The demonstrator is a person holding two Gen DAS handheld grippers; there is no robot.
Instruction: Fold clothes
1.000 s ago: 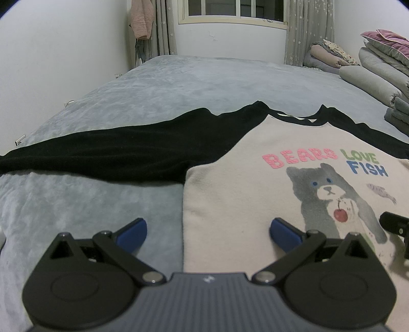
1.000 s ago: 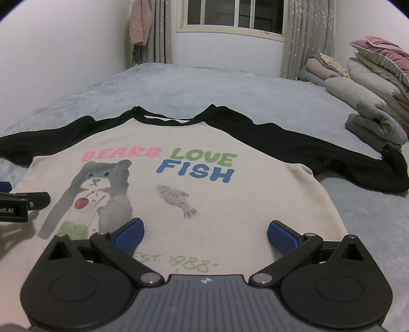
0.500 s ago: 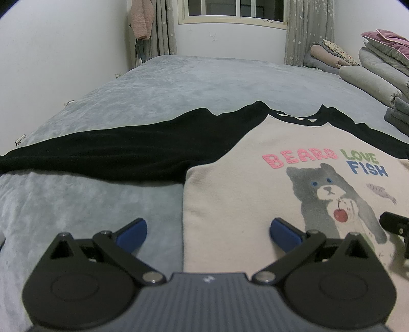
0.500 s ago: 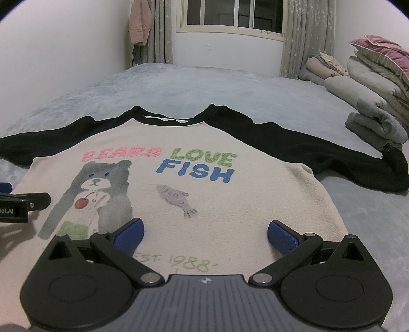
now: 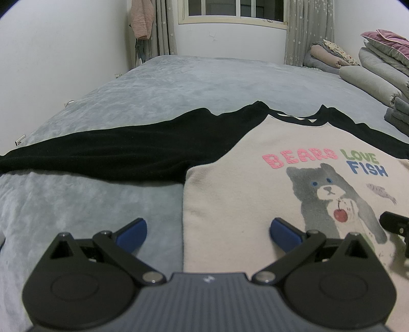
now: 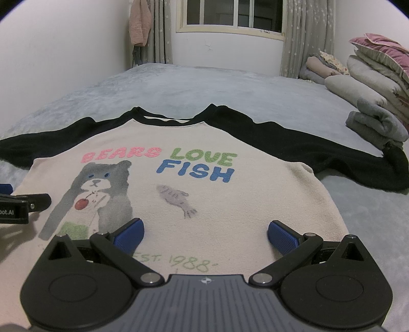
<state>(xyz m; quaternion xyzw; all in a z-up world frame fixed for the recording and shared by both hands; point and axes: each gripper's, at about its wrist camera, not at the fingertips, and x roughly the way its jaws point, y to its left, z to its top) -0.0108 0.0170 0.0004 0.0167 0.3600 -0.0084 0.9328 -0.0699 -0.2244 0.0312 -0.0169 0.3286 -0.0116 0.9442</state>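
Both grippers, left (image 5: 207, 228) & right (image 6: 204, 231), jaws wide apart, empty, over shirt (image 6: 204, 204) hem. Best: pinch hem corners evenly w/ both, lift together toward collar.

Grey bed (image 5: 179, 84), stacked quilts (image 6: 373, 76) (right side), window (image 6: 230, 15), curtains (image 6: 299, 38).

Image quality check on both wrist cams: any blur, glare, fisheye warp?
Left wrist: sharp, dim even indoor light, no glare; bed edges bow and corners vignette. Right wrist: shirt print crisp, window dark, soft shadow under the left tool at frame edge.
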